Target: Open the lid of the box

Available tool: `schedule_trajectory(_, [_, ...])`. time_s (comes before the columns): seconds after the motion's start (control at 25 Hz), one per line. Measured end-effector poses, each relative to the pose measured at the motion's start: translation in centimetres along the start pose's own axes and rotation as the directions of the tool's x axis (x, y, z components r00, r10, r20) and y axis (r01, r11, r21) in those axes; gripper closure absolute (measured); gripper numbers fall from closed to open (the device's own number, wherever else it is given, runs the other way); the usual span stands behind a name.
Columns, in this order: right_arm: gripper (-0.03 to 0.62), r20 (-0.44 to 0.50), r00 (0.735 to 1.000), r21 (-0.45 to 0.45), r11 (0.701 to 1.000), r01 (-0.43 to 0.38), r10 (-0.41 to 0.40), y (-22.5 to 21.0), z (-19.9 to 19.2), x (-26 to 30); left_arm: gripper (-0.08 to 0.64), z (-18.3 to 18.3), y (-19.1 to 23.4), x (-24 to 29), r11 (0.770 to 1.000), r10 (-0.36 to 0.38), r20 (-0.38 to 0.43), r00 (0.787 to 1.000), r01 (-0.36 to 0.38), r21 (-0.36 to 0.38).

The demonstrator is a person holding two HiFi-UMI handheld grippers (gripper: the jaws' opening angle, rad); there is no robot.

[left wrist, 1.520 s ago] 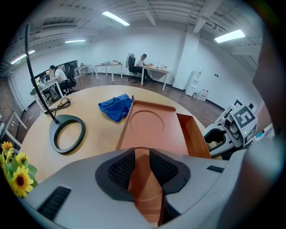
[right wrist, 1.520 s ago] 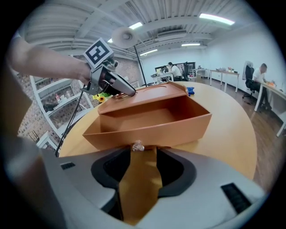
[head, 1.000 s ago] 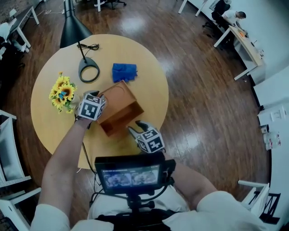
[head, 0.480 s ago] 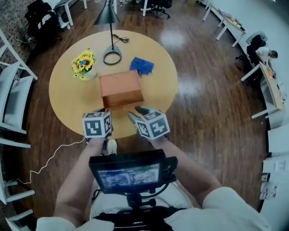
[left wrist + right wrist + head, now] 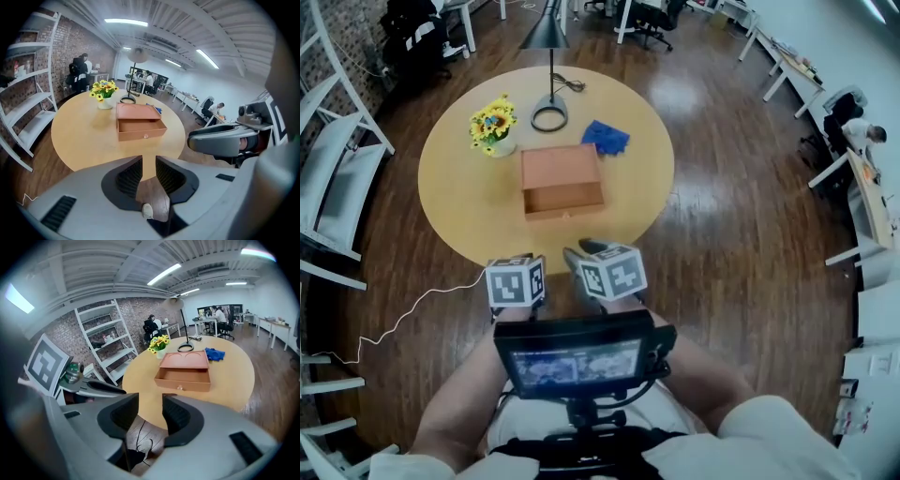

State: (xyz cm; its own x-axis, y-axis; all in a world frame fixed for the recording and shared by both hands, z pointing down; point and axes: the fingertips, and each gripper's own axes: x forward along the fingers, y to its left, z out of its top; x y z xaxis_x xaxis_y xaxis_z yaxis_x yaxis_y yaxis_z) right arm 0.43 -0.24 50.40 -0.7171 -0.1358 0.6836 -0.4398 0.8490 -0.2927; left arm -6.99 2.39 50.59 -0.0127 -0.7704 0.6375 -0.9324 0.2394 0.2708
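The brown wooden box (image 5: 562,183) stands mid-table, its lid (image 5: 560,165) swung back and the inside showing. The same box (image 5: 139,126) appears far ahead in the left gripper view, and as a box (image 5: 184,376) with a small front knob in the right gripper view. My left gripper (image 5: 525,264) and right gripper (image 5: 583,253) hang side by side off the table's near edge, over the floor and well short of the box. Each pair of jaws stands a narrow gap apart with nothing between. The left gripper (image 5: 148,169) and right gripper (image 5: 151,411) point at the box.
On the round table (image 5: 469,216) are a vase of sunflowers (image 5: 492,127), a black lamp (image 5: 549,114) and a blue cloth (image 5: 607,137) behind the box. A white cable (image 5: 412,309) trails on the wood floor. White shelving (image 5: 337,169) stands at left. A monitor (image 5: 577,361) sits at my chest.
Both grippers have drawn back from the box toward me, off the table's edge. The left one was at the box's left side a second ago. The box now faces me squarely.
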Motion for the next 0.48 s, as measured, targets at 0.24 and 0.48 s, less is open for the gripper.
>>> schedule_trajectory(0.24, [0.430, -0.021, 1.000, 0.014, 1.000, 0.005, -0.005, -0.3, -0.3, 0.6, 0.468, -0.7, -0.7, 0.4, 1.000, -0.019, -0.042, 0.999, 0.019, 0.001])
schedule_trajectory(0.48, [0.430, -0.004, 1.000, 0.024, 1.000, 0.009, -0.009, -0.9, -0.6, 0.3, 0.468, -0.9, -1.4, 0.7, 1.000, -0.025, -0.068, 0.997, 0.025, 0.002])
